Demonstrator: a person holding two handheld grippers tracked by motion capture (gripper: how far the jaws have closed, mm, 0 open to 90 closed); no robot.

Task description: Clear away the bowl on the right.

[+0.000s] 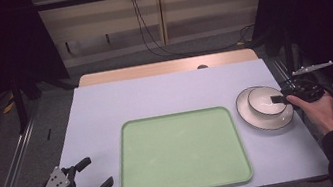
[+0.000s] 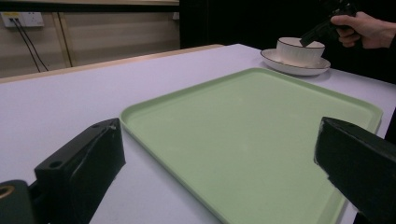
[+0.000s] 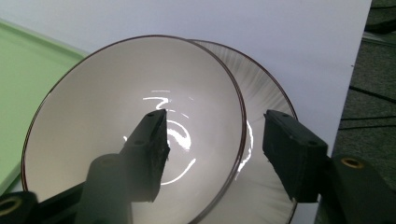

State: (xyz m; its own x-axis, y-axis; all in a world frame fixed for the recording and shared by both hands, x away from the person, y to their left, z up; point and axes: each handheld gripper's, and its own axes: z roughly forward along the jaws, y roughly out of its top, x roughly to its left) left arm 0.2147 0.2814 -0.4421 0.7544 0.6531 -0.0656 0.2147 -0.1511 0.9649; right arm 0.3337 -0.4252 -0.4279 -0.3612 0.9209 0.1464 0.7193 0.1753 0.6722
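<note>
I am holding my right gripper (image 3: pixel 212 142) over the near rim of the bowl (image 3: pixel 93 116), its jaws astride the wall: one jaw is hanging inside the bowl, the other is standing outside it above the plate (image 3: pixel 264 112), and the pads are not yet pressing on the rim, so the jaws are apart and nothing is gripped. The bowl is sitting in the plate at the right side of the table (image 1: pixel 164 91), just beside the right edge of the green tray (image 1: pixel 181 152), with my right hand (image 1: pixel 316 110) reaching in from the table's edge. My left gripper (image 1: pixel 95 174) is waiting at the near left corner, jaws wide apart and empty, pointing across the tray. I judge the work is only beginning: the tray is bare, bowl and plate are both off it, and the grasp on the bowl is still to be made. What is left, I think, is pinching the rim, lifting the bowl clear of the plate and carrying it over.
</note>
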